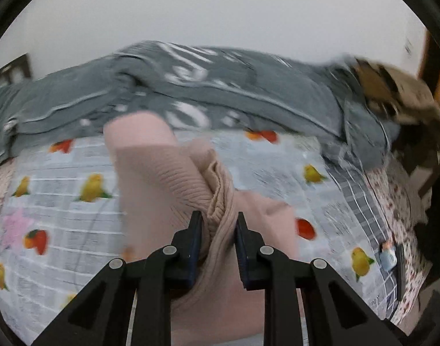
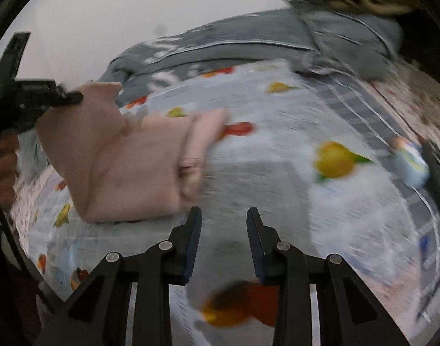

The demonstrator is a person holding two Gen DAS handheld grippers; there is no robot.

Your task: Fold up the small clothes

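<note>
A small pink ribbed knit garment (image 1: 159, 178) lies partly folded on a fruit-print bed sheet (image 1: 320, 201). My left gripper (image 1: 218, 219) is shut on a bunched ribbed edge of the garment and holds it up off the sheet. In the right wrist view the same garment (image 2: 127, 173) sits at the left, with the left gripper (image 2: 73, 96) clamped on its raised upper corner. My right gripper (image 2: 223, 216) is open and empty, just right of the garment's near edge and above the sheet (image 2: 277, 173).
A grey patterned quilt (image 1: 220, 86) is heaped along the far side of the bed. A brown patterned cloth (image 1: 392, 92) lies at the far right. A small blue-white packet (image 2: 410, 164) and a dark object lie near the sheet's right edge. A white wall is behind.
</note>
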